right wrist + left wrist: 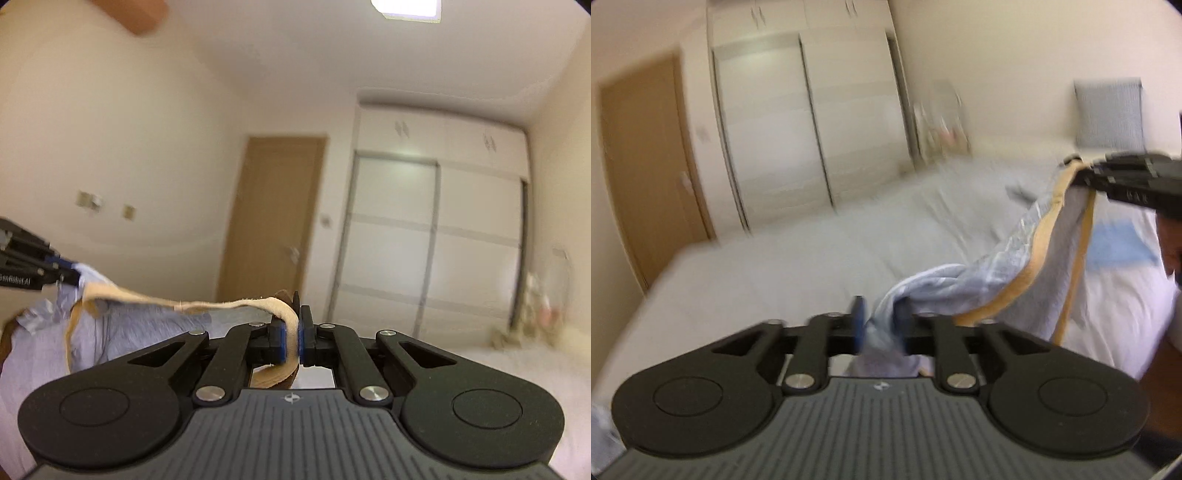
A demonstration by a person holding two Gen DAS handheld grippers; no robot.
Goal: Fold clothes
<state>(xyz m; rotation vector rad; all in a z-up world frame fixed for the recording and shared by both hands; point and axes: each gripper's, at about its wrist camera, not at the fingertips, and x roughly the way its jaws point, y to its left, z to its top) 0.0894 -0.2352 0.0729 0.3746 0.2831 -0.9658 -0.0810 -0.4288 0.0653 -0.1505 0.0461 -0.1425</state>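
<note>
Garment, pale blue with a tan trim, hangs stretched in the air between two grippers above a bed. Right gripper is clamped on the tan trim. Left gripper has cloth bunched between its parted pads; whether they press it is unclear. Wardrobe and door stand beyond.

Blurred items beside wardrobe stay unidentifiable.
</note>
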